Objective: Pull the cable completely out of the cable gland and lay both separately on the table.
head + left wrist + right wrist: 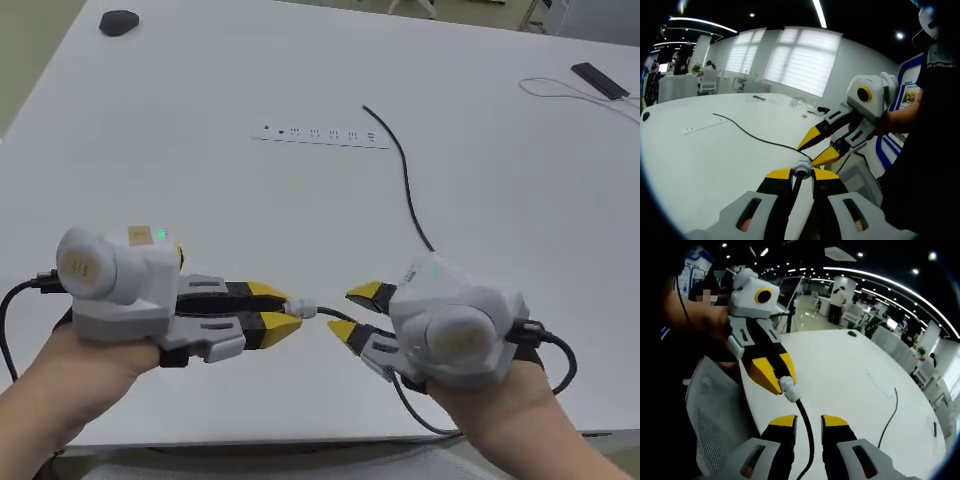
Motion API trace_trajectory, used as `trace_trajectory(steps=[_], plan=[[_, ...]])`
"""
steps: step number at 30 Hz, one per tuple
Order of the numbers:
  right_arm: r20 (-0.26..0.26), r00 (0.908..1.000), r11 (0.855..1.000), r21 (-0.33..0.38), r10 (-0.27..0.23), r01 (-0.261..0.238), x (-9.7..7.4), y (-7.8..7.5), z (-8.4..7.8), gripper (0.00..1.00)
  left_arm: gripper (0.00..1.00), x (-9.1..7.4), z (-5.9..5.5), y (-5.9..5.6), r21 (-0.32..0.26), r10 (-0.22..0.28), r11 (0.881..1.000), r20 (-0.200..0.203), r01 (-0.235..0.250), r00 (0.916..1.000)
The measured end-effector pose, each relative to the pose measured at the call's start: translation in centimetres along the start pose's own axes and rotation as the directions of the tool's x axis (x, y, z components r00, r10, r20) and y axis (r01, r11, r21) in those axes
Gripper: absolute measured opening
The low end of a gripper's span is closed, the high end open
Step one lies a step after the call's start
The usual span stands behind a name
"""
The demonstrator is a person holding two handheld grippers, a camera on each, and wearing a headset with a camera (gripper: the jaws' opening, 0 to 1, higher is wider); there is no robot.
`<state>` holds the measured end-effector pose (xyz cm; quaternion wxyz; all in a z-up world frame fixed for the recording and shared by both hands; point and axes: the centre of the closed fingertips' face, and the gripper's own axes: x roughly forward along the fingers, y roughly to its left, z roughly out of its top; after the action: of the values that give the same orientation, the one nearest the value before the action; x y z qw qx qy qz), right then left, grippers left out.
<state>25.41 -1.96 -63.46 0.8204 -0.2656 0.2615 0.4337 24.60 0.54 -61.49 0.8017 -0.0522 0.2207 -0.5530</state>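
While its cable is lodged inside, the cable gland is clamped by the left claw. The right claw is spread open, nothing gripped.

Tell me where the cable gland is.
In the head view, the cable gland is clamped by the left gripper, just left of the open right gripper.

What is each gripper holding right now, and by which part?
Left gripper is shut on the small white cable gland, across its body. Right gripper is open, straddling the thin black cable beside the gland, gripping nothing.
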Motion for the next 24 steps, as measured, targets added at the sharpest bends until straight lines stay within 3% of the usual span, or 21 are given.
trace_trajectory(steps=[9,15,24], plan=[[-0.018,0.9998,0.992,-0.123,0.0,-0.002,0.34,0.65,0.38,0.07,0.15,0.19,-0.45,-0.28,-0.001,0.0,1.0,-0.013,0.0,0.9999],[-0.014,0.9997,0.993,-0.118,0.018,-0.019,0.34,0.91,0.33,0.02,0.15,0.36,-0.46,-0.27,0.006,-0.001,1.0,-0.013,0.001,0.9999],[-0.004,0.9998,0.998,-0.052,0.021,-0.022,0.6,0.68,0.14,0.0,0.15,0.36,-0.49,-0.12,0.018,-0.002,1.0,-0.017,0.003,0.9998]])
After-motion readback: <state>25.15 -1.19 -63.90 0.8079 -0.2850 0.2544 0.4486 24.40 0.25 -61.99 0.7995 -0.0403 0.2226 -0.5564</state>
